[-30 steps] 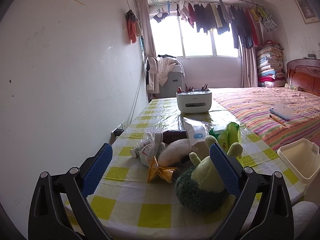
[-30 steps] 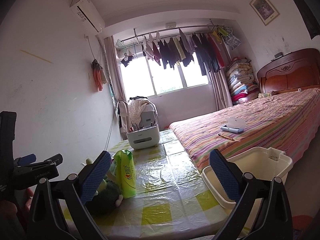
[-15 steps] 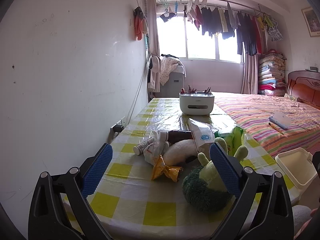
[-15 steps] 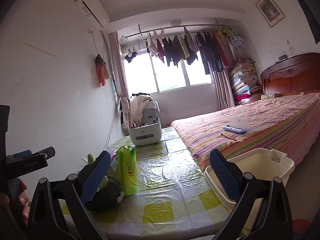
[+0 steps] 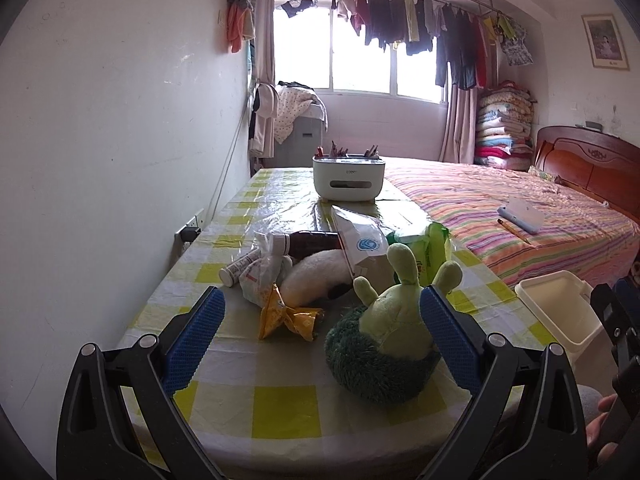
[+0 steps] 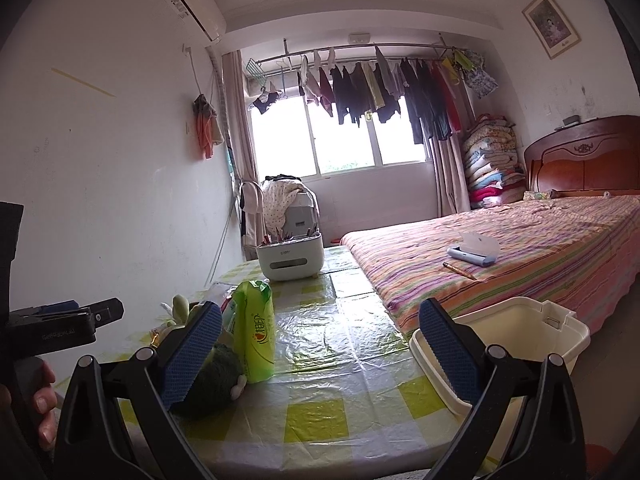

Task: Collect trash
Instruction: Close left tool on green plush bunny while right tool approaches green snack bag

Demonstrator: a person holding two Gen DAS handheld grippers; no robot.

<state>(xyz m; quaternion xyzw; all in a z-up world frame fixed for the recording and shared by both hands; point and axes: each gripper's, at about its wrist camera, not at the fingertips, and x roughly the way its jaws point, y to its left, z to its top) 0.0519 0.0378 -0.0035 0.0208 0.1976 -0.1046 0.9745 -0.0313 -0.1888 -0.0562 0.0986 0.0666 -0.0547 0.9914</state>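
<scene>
A pile of trash lies on the yellow checked table [image 5: 280, 400]: a crumpled orange snack wrapper [image 5: 286, 316], a clear plastic wrapper [image 5: 262, 272], a small white tube [image 5: 240, 268], a brown bottle [image 5: 312, 240], a white paper pouch [image 5: 360, 244] and a green packet [image 5: 430, 248], which also shows in the right wrist view [image 6: 256, 330]. My left gripper [image 5: 320, 336] is open and empty, just short of the orange wrapper. My right gripper [image 6: 320, 348] is open and empty over the table's right part, beside a cream bin [image 6: 516, 336].
A green plush toy [image 5: 392, 344] and a white plush [image 5: 316, 276] lie among the trash. A white pen-holder box [image 5: 348, 180] stands at the table's far end. The wall runs along the left, a striped bed [image 6: 500, 248] along the right. The cream bin [image 5: 560, 312] stands off the table's right edge.
Both grippers have tilted and drifted slightly; the left view now shows the pile a little lower and closer. Both grippers stay open and nothing was taken hold of.
</scene>
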